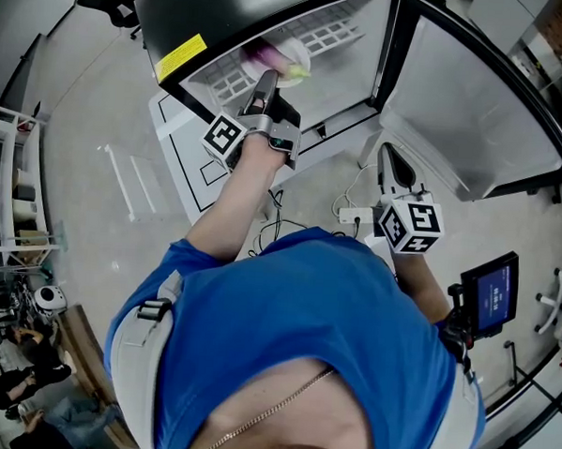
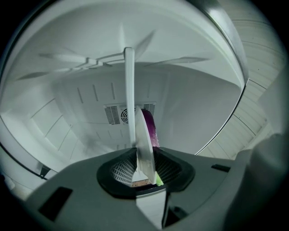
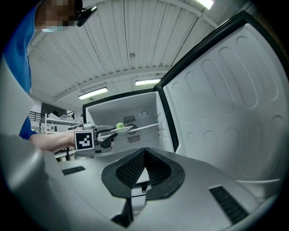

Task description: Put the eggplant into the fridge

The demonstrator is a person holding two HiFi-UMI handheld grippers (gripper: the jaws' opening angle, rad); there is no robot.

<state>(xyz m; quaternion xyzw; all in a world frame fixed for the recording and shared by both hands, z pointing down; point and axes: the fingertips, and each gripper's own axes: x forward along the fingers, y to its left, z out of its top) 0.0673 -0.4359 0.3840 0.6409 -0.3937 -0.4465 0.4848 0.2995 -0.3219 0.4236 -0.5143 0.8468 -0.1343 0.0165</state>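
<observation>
So, shelf edge (image 2: 129, 85) just beside plate (image 2: 144, 146) w/ eggplant (image 2: 151, 124), inside fridge (image 2: 76, 122).

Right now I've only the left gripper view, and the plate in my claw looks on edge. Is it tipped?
Observer: No. The right gripper view shows the plate lying flat, eggplant on top.
Operator: How high is it?
Observer: About level with the shelf at its front edge; touching or not, I can't tell.
Operator: And the other side?
Observer: The right claw is shut, empty, held back near the open door.
</observation>
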